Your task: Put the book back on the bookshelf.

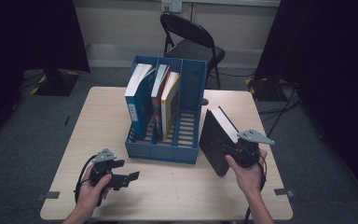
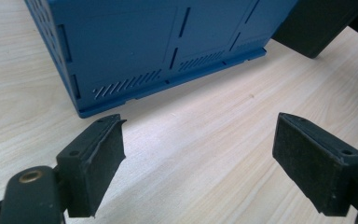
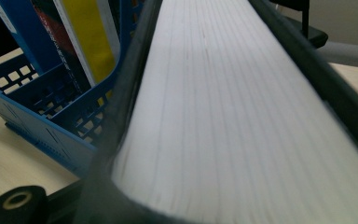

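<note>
A thick black book point(image 1: 213, 140) with white page edges point(image 3: 242, 116) stands tilted on its lower corner on the table, right of the blue file rack point(image 1: 163, 152). My right gripper point(image 1: 231, 150) is shut on its near edge. The rack holds a blue book point(image 1: 137, 98) in its left bay, and a red book point(image 1: 158, 88) and a yellow book point(image 1: 170, 100) in the middle bay. The right bay point(image 1: 189, 126) holds nothing. My left gripper point(image 1: 131, 178) stays low over the table in front of the rack point(image 2: 135, 46), its jaws open with nothing between them point(image 2: 198, 149).
The light wooden table point(image 1: 102, 121) has bare room in front of the rack and on both sides. A black folding chair point(image 1: 191, 42) stands behind the table's far edge. Dark curtains hang at left and right, and cables lie on the floor at the right.
</note>
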`<state>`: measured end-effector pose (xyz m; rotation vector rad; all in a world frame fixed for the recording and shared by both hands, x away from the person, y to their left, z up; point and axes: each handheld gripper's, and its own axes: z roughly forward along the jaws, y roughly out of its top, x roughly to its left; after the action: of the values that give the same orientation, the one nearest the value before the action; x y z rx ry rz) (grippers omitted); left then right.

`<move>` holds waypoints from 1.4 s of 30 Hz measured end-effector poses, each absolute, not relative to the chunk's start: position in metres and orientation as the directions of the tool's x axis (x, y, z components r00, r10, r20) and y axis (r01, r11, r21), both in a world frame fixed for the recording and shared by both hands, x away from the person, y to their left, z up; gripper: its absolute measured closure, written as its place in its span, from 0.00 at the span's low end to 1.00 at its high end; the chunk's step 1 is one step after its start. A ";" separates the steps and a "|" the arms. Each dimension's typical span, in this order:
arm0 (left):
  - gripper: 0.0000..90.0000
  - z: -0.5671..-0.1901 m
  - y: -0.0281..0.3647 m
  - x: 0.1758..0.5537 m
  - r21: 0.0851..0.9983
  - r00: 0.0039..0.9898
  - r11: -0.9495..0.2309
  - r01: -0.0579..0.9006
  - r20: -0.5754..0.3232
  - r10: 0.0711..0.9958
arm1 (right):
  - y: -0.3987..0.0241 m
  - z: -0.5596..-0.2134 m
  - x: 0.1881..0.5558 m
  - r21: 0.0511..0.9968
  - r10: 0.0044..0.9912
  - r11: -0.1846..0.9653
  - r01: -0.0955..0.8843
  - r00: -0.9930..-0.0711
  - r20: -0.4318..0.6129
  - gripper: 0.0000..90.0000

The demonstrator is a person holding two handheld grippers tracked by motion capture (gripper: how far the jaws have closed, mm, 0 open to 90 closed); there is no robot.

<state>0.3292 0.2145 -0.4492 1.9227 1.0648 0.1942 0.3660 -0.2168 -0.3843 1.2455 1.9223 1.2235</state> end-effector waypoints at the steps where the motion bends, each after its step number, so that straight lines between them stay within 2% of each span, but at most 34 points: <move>1: 0.18 -0.449 0.215 0.329 0.769 0.615 -0.221 0.600 -0.266 0.743 | -0.216 -0.384 0.367 0.891 0.903 0.163 0.423 -0.428 0.038 0.55; 8: 0.18 -0.448 0.214 0.328 0.772 0.621 -0.222 0.595 -0.266 0.738 | -0.216 -0.377 0.370 0.862 0.899 0.178 0.476 -0.434 0.054 0.53; 13: 0.18 -0.449 0.212 0.328 0.768 0.626 -0.231 0.598 -0.268 0.732 | -0.215 -0.366 0.369 0.860 0.897 0.182 0.476 -0.439 0.053 0.52; 23: 0.18 -0.450 0.213 0.329 0.762 0.624 -0.232 0.605 -0.273 0.732 | -0.211 -0.342 0.376 0.820 0.907 0.207 0.533 -0.419 0.043 0.57; 31: 0.18 -0.452 0.210 0.330 0.755 0.618 -0.235 0.613 -0.272 0.738 | -0.211 -0.328 0.392 0.733 0.898 0.259 0.629 -0.436 0.057 0.56; 35: 0.18 -0.453 0.208 0.331 0.749 0.616 -0.237 0.619 -0.275 0.739 | -0.206 -0.320 0.404 0.664 0.893 0.298 0.685 -0.447 0.060 0.56; 36: 0.18 -0.453 0.208 0.330 0.749 0.615 -0.236 0.619 -0.276 0.739 | -0.202 -0.316 0.410 0.623 0.891 0.321 0.713 -0.451 0.058 0.56; 42: 0.18 -0.454 0.210 0.330 0.749 0.609 -0.228 0.621 -0.279 0.742 | -0.194 -0.311 0.426 0.535 0.890 0.363 0.763 -0.454 0.043 0.56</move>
<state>0.3304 0.2104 -0.4537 1.9376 1.0835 0.1693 0.4262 -0.1943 -0.3111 1.4738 2.3720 0.7223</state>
